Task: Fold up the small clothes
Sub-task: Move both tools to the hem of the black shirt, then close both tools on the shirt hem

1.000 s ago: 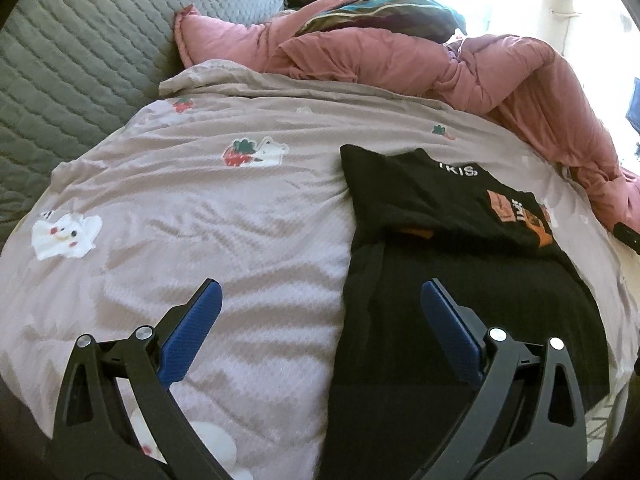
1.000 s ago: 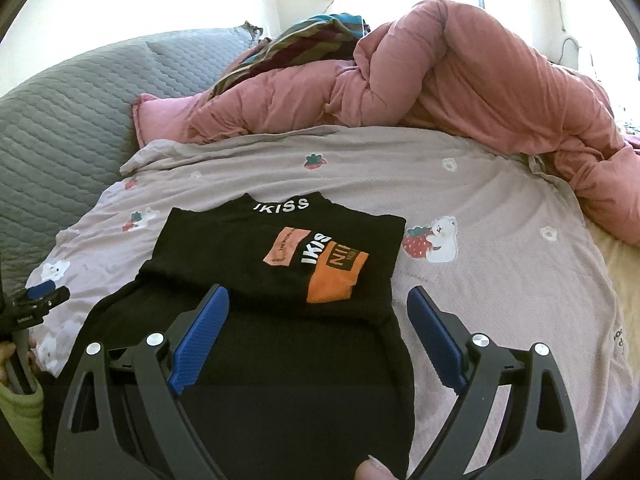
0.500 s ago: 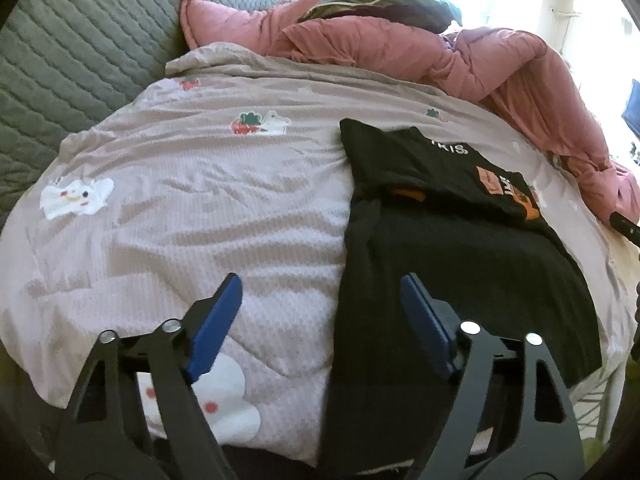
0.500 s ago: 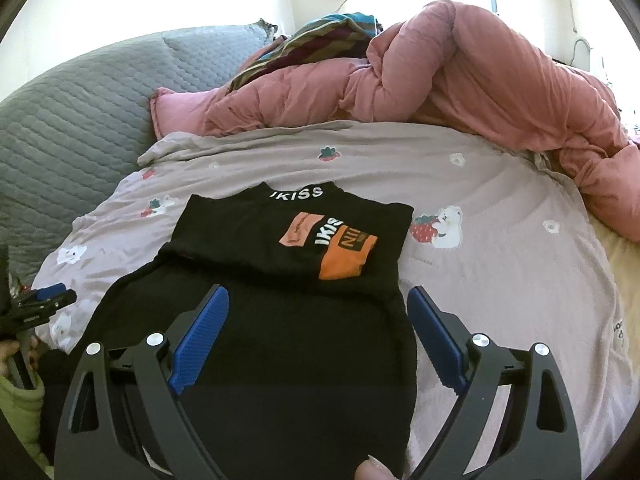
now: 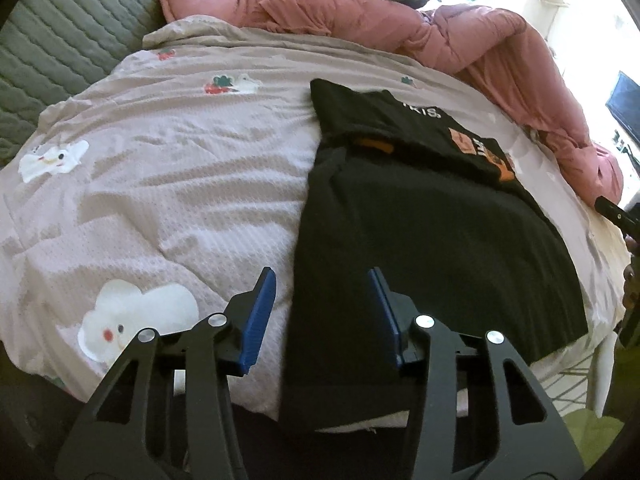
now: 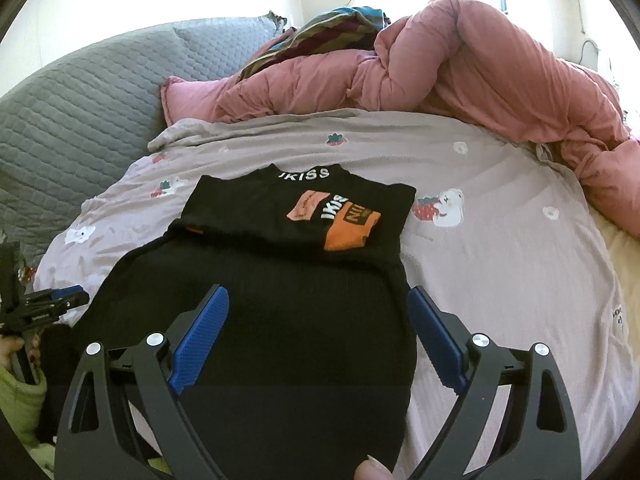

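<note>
Your bed [image 6: 500, 288] carries the black garment [image 6: 288, 304], sleeves tucked in, bottom half not yet folded up; left hand-held gripper [image 5: 322, 314] and right hand-held gripper [image 6: 318, 338] both hover wide, holding nothing.

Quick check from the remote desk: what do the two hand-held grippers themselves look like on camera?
Both match: the left hand-held gripper and right hand-held gripper have matte black, cut-out triangular arms, silver round screw heads and textured blue finger pads. No cables or markings show. A yellow-green sleeve appears behind the left one.
</note>
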`<state>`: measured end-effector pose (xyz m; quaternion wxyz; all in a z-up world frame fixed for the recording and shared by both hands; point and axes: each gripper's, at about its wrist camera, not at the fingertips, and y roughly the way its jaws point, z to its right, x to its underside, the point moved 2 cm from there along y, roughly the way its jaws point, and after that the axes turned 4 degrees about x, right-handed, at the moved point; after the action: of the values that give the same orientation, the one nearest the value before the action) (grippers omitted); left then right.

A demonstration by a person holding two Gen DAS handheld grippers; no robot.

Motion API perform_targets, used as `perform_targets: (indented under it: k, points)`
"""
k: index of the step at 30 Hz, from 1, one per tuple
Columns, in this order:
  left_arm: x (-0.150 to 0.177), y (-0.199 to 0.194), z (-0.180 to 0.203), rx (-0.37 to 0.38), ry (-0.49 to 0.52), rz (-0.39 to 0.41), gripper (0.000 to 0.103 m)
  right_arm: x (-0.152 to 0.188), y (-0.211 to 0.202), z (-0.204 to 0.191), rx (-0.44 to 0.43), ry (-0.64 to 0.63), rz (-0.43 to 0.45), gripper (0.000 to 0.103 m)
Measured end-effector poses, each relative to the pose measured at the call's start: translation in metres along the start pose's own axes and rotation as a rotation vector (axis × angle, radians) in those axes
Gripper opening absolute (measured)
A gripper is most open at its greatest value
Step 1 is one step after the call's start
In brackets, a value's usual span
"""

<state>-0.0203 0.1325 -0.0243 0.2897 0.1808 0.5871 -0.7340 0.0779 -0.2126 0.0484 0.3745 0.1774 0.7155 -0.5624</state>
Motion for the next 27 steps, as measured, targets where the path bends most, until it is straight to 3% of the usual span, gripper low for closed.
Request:
perform_targets:
  k: [2, 24, 27]
  points:
    - [0.003, 0.002, 0.001, 0.004, -0.002, -0.008, 0.035, 0.005, -0.001, 0.001, 0.001, -0.002, -0.007, 0.09]
    - [0.017, 0.024, -0.008, 0.041, -0.06, -0.088, 0.035, 0.088, -0.01, 0.028, 0.01, 0.016, -0.176, 0.088]
    - [0.018, 0.026, -0.009, 0.046, -0.062, -0.095, 0.035, 0.102, -0.009, 0.033, 0.001, 0.025, -0.213, 0.073]
